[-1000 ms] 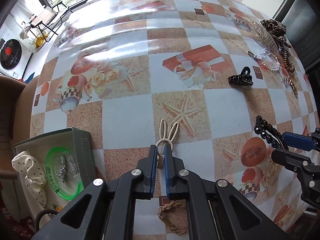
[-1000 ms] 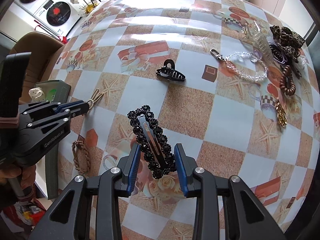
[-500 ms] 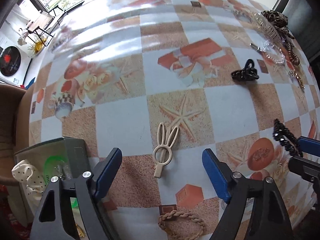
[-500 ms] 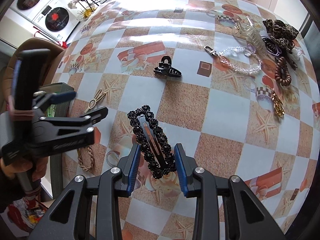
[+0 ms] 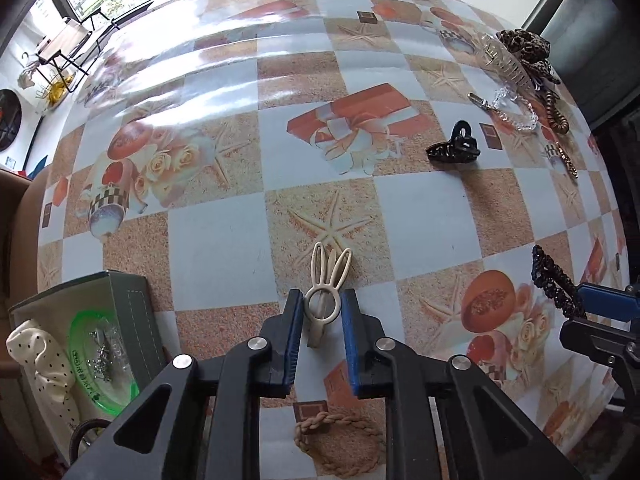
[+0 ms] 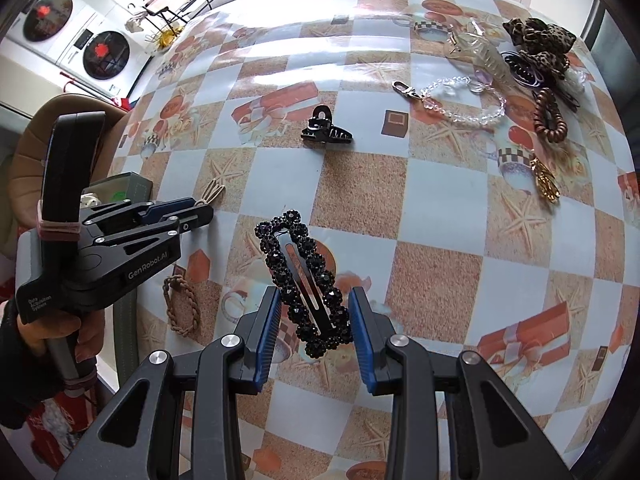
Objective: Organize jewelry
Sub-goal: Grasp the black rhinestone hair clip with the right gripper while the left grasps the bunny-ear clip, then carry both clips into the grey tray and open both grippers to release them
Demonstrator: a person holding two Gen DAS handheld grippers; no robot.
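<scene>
A cream rabbit-ear hair clip [image 5: 326, 292] lies on the patterned tablecloth [image 5: 224, 248]. My left gripper [image 5: 319, 304] has its jaws on either side of the clip's ring end, touching or nearly touching it. It also shows in the right wrist view [image 6: 200, 210]. My right gripper [image 6: 312, 312] is shut on a black beaded snap clip [image 6: 304, 280], held just above the table. That clip shows at the right edge of the left wrist view [image 5: 554, 284]. A grey-green box [image 5: 132, 312] with a green dish [image 5: 96, 360] and a white dotted scrunchie stands at the table's left edge.
A braided tan hair tie [image 5: 340, 444] lies under my left gripper. A black claw clip [image 6: 326, 130] sits mid-table. At the far right lie a crystal bead bracelet [image 6: 460, 100], a clear claw clip [image 6: 480, 56], leopard scrunchies [image 6: 540, 40], a brown coil tie [image 6: 550, 116] and a gold piece [image 6: 544, 184].
My left gripper opened wide and let the rabbit clip drop flat on the table half a second ago. It has now closed in around the clip's ring. The right gripper kept hold of its clip.
</scene>
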